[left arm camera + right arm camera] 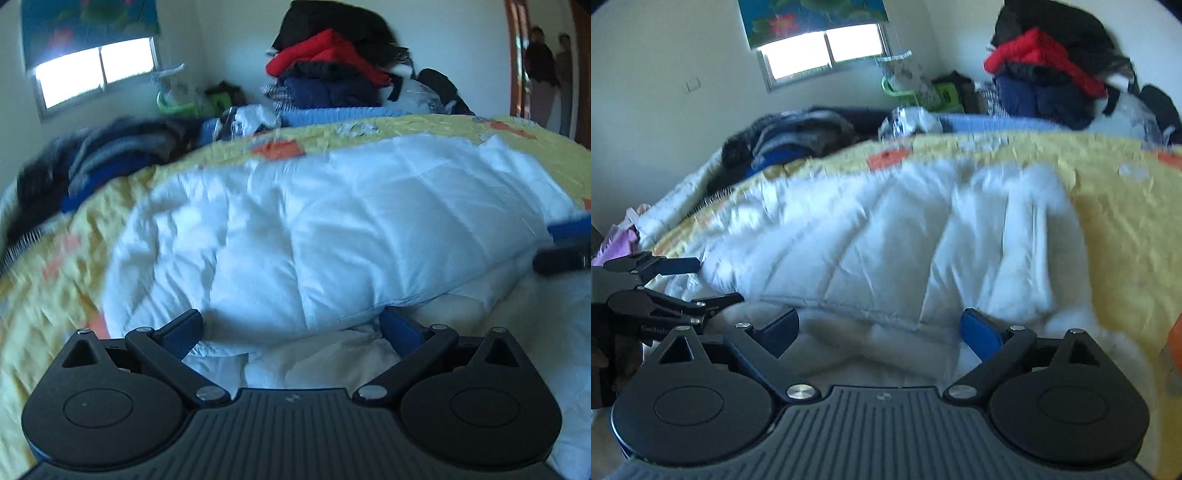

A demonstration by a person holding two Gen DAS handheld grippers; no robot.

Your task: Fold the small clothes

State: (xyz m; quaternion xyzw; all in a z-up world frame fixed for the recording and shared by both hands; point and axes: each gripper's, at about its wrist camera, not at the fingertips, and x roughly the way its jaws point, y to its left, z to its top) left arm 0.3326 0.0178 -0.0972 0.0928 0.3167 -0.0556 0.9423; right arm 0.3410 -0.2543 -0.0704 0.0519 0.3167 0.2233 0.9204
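Observation:
A white quilted puffy garment (332,229) lies on a yellow patterned bedspread (55,280), its near edge folded over. It also shows in the right wrist view (894,243). My left gripper (291,332) is open, its blue-padded fingers (183,338) wide apart at the garment's near edge, holding nothing. My right gripper (881,332) is open too, its fingers (980,334) spread at the near edge. The left gripper shows at the left of the right wrist view (679,280). The right gripper's fingertips show at the right of the left wrist view (565,243).
A tall pile of red, navy and black clothes (332,70) stands at the far side of the bed. Dark clothes (103,162) lie at the far left. A window (96,72) is behind. Two people (546,74) stand in a doorway at right.

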